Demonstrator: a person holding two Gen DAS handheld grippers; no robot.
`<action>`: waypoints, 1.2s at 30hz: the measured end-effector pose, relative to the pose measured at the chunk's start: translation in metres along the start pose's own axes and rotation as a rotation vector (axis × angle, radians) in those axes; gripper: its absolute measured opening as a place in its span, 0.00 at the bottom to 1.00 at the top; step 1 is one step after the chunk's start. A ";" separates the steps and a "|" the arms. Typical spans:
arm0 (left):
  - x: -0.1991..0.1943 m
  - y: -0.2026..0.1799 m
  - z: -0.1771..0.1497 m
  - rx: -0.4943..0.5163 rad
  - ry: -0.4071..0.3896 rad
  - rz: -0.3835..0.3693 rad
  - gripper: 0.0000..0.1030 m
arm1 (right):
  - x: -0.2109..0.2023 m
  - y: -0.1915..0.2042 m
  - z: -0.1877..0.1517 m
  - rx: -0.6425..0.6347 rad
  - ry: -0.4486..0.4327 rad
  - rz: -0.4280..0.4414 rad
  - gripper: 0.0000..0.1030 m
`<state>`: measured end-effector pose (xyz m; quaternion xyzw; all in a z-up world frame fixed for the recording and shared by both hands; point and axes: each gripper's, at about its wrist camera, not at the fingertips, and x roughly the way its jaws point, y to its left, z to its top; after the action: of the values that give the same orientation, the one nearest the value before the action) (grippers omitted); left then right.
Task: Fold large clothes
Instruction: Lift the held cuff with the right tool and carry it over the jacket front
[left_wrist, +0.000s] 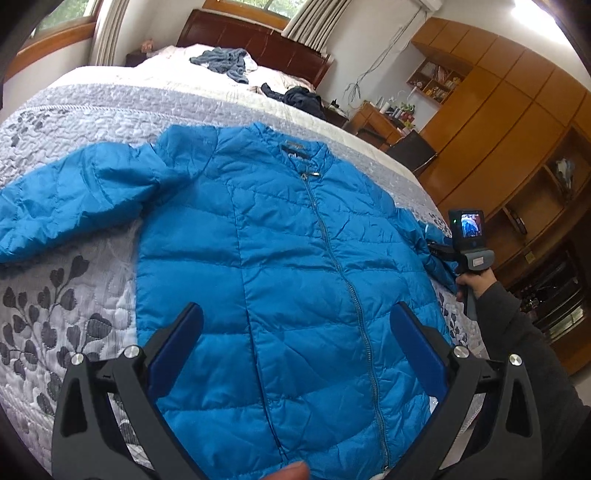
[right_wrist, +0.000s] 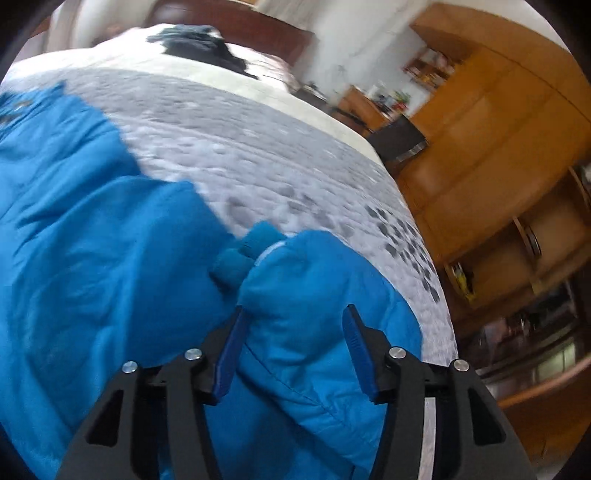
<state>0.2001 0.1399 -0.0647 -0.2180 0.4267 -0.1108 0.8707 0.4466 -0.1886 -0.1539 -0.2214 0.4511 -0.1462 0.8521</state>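
Observation:
A bright blue puffer jacket (left_wrist: 288, 240) lies front up on the bed, zipped shut, collar toward the headboard. One sleeve (left_wrist: 74, 199) stretches out to the left. My left gripper (left_wrist: 295, 308) hovers open above the jacket's lower front, nothing between its fingers. My right gripper (left_wrist: 434, 246) is at the jacket's right edge, held by a person's hand (left_wrist: 476, 284). In the right wrist view the right gripper (right_wrist: 294, 310) is open, its fingers straddling the bunched right sleeve (right_wrist: 314, 280) just behind the knit cuff (right_wrist: 255, 243).
A grey-and-white quilted bedspread (left_wrist: 74, 295) covers the bed. A grey-blue garment (left_wrist: 221, 61) and a dark garment (left_wrist: 303, 98) lie near the pillows. Wooden cabinets (left_wrist: 498, 110) and a desk (left_wrist: 376, 122) stand to the right of the bed.

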 end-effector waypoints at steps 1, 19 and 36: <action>0.001 0.000 0.000 0.001 0.002 -0.001 0.97 | 0.002 -0.004 -0.001 0.013 0.001 -0.005 0.52; 0.017 0.003 0.011 0.013 0.020 -0.072 0.97 | -0.031 -0.043 -0.009 0.092 -0.049 0.121 0.00; 0.100 -0.004 0.094 0.058 0.119 -0.001 0.97 | 0.014 -0.018 -0.008 0.057 0.073 0.026 0.17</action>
<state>0.3351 0.1256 -0.0817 -0.1860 0.4743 -0.1363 0.8496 0.4464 -0.2126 -0.1587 -0.1857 0.4805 -0.1558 0.8428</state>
